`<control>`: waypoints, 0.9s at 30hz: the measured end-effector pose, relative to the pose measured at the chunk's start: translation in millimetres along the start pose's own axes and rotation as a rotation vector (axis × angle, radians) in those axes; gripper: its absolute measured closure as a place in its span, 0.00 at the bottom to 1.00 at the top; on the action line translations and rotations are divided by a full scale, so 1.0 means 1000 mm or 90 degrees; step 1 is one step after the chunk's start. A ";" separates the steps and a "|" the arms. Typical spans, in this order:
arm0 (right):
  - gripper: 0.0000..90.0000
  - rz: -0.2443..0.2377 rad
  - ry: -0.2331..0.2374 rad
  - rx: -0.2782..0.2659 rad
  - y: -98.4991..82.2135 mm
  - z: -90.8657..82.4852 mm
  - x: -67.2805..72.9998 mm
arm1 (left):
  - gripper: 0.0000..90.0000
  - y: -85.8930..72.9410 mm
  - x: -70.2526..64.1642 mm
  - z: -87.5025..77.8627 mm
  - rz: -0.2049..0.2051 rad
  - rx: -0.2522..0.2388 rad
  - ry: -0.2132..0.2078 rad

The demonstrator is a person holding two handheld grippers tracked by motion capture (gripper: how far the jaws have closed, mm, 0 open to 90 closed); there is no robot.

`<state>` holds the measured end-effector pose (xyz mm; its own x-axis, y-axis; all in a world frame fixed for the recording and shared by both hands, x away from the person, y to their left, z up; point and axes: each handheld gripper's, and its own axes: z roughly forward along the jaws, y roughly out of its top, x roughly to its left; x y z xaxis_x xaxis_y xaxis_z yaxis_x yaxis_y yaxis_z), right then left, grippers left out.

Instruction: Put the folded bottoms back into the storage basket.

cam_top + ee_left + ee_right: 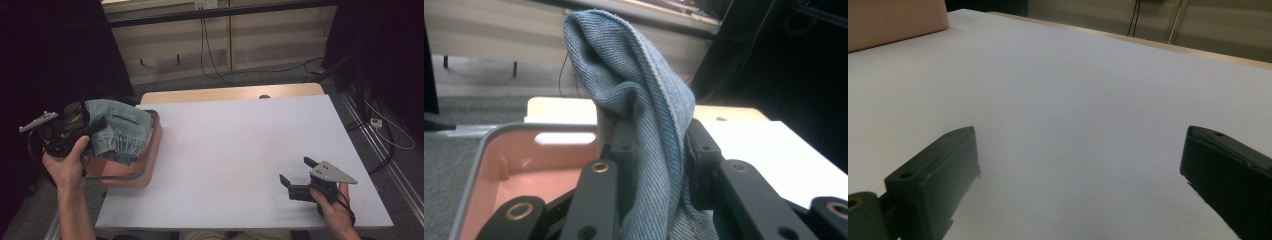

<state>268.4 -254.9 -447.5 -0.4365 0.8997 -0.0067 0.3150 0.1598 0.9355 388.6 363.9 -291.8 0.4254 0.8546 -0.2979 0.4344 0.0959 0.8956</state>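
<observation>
- At the left edge of the tabletop, the left tongs are clamped on a bunched piece of blue denim clothing, held over a pink tray with a grey rim.
- Seen along the left gripper view, the left tongs have both black jaws drawn in close, pressing the denim from either side; the cloth fills the narrow gap between them.
- Above the jaws the denim rises in a folded hump, and below them it hangs down out of frame.
- From the high view a seam and a gathered, elasticated edge show on the garment; which kind of garment it is I cannot tell.
- The denim hangs above the tray's near-left part and covers much of its inside; whether its lower edge touches the tray floor cannot be told.
- The tray lies just under and ahead of the left jaws, its pink floor bare where visible, with a slot handle in the far wall.
- Well apart, at the near right of the tabletop, the right tongs rest low over the white surface, held by the person's right hand.
- The right tongs stand wide open with nothing between the jaws, just bare white tabletop.
- The tray's pink outer wall shows at the far left corner of the right gripper view.
- Beyond the tabletop lie a wooden edge strip, grey floor and black cables.
</observation>
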 end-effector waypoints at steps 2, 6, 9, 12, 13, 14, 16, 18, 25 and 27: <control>0.02 0.000 0.000 0.000 0.000 0.000 0.000 | 0.80 -0.002 0.003 0.002 -0.009 0.000 0.002; 0.03 0.001 0.000 0.002 0.000 0.001 0.000 | 0.80 -0.003 0.008 0.003 -0.005 0.011 -0.004; 0.03 0.001 0.000 0.002 0.000 0.000 0.000 | 0.80 -0.005 0.009 0.006 -0.008 0.020 -0.002; 0.03 0.001 0.001 0.001 0.000 0.000 0.000 | 0.80 -0.007 0.012 0.009 -0.008 0.031 0.002; 0.03 0.001 0.001 0.001 0.000 0.000 0.000 | 0.80 -0.008 0.014 0.010 -0.006 0.036 0.005; 0.03 0.001 0.000 0.001 0.000 0.000 0.000 | 0.80 -0.009 0.015 0.011 -0.006 0.038 0.006; 0.03 0.002 0.001 0.002 0.000 0.001 0.000 | 0.80 -0.010 0.019 0.012 -0.011 0.043 0.007; 0.03 0.002 0.002 0.002 0.000 0.001 0.000 | 0.80 -0.012 0.021 0.013 -0.012 0.049 0.006; 0.02 0.001 0.001 0.003 0.000 0.001 0.000 | 0.80 -0.016 0.026 0.020 -0.007 0.065 -0.002; 0.03 0.002 0.001 0.003 0.000 0.000 0.001 | 0.80 -0.017 0.027 0.024 -0.003 0.074 -0.001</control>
<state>268.5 -254.3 -447.8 -0.4366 0.8996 -0.0037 0.3209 0.1595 0.9336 411.2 373.0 -322.9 0.4242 0.8534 -0.3029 0.5257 0.0403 0.8497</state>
